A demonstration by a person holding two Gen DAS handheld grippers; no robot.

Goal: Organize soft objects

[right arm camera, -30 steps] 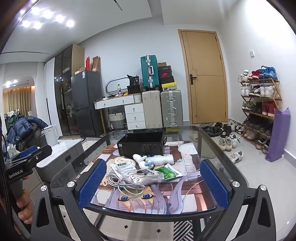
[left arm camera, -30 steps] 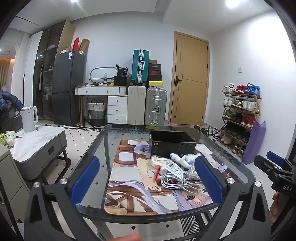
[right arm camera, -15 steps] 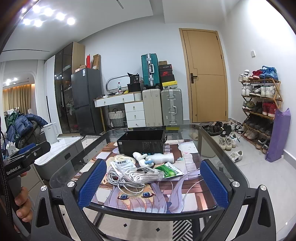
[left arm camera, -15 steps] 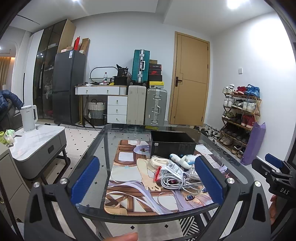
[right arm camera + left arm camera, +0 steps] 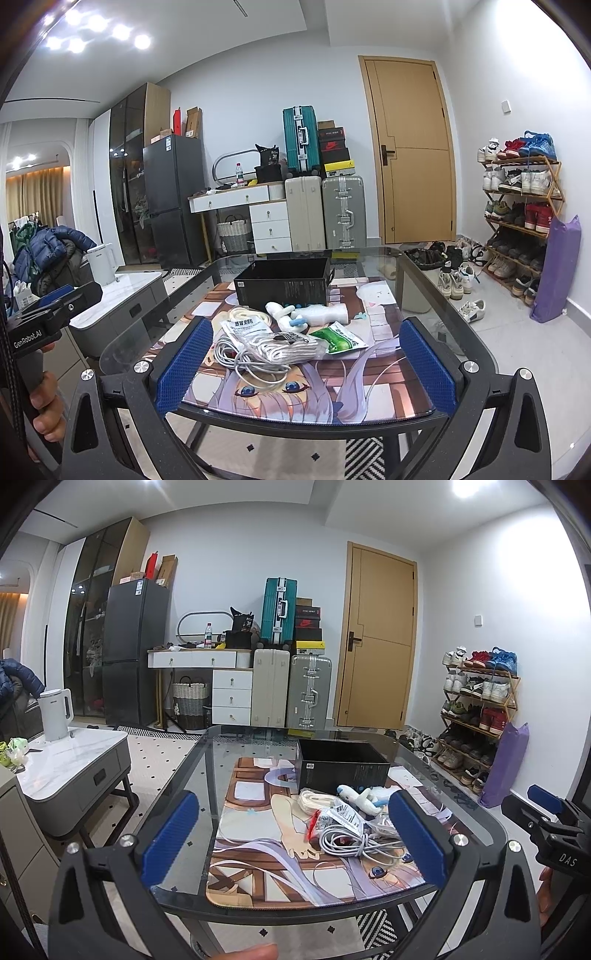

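A pile of soft objects lies on a printed mat (image 5: 295, 391) on a glass table (image 5: 192, 775): a coiled white cable (image 5: 255, 354) in a clear bag, a white strap (image 5: 247, 315), a white and blue plush toy (image 5: 291, 314), a green packet (image 5: 338, 338) and a printed sachet (image 5: 340, 812). An open black box (image 5: 284, 284) stands behind the pile. My left gripper (image 5: 295, 840) is open and empty, short of the table's near edge. My right gripper (image 5: 304, 363) is open and empty at the near edge, facing the pile.
A grey side table (image 5: 74, 760) with a white kettle (image 5: 55, 712) stands left. Suitcases (image 5: 291, 694), white drawers (image 5: 231, 698) and a dark fridge (image 5: 129, 653) line the back wall. A shoe rack (image 5: 521, 218) and a purple bag (image 5: 556, 266) stand right.
Both grippers have drifted slightly; the pile sits a little nearer in the right wrist view. Nothing was taken hold of or moved on the table.
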